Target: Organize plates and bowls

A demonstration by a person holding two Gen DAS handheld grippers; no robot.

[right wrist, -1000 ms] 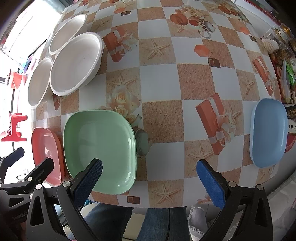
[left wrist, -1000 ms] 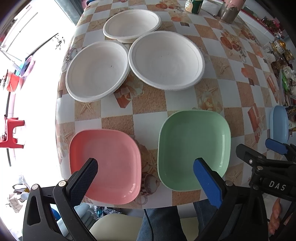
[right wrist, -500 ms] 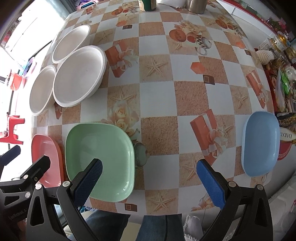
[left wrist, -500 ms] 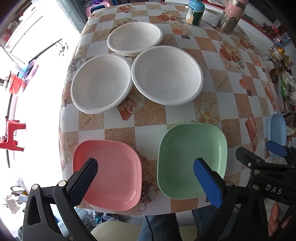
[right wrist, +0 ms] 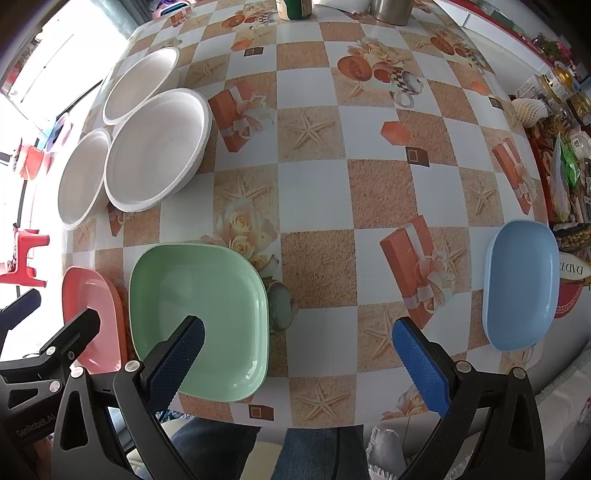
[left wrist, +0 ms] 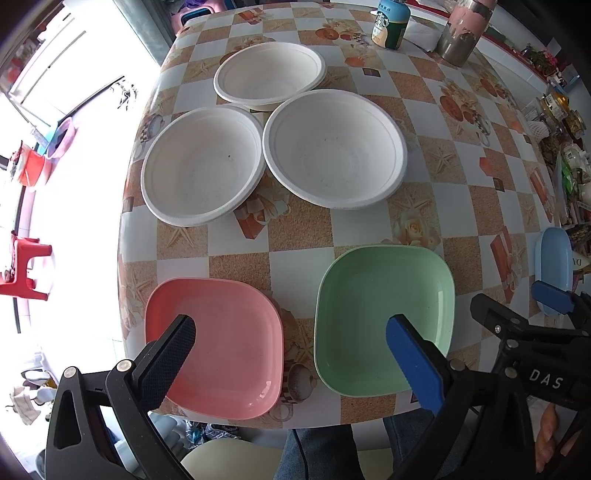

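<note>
Both grippers have pulled back and lifted since a second ago, so more of the far end of the table [left wrist: 303, 254] now shows, drink containers included. That table, covered in a checked cloth with starfish and gift-box prints, carries everything.

Three white bowls sit grouped toward its far left. One bowl [left wrist: 334, 147] is nearest the middle, another bowl [left wrist: 201, 164] lies to its left with rims touching or nearly so, and a third bowl [left wrist: 269, 72] sits behind them both, its rim tucked close against theirs.

Along the near edge, a green plate [left wrist: 384, 314] and a pink plate [left wrist: 221, 339] lie side by side, a small gap between them. A blue plate [right wrist: 522, 284] lies well apart at the right edge.

At the far end stand a steel tumbler [left wrist: 461, 33] and a teal bottle [left wrist: 391, 24].

Left gripper [left wrist: 290, 352] hovers above the near edge, jaws wide, one finger over the pink plate and the other over the green, gripping nothing. Right gripper [right wrist: 299, 347] hangs likewise, jaws wide and empty, between green and blue plates.
</note>
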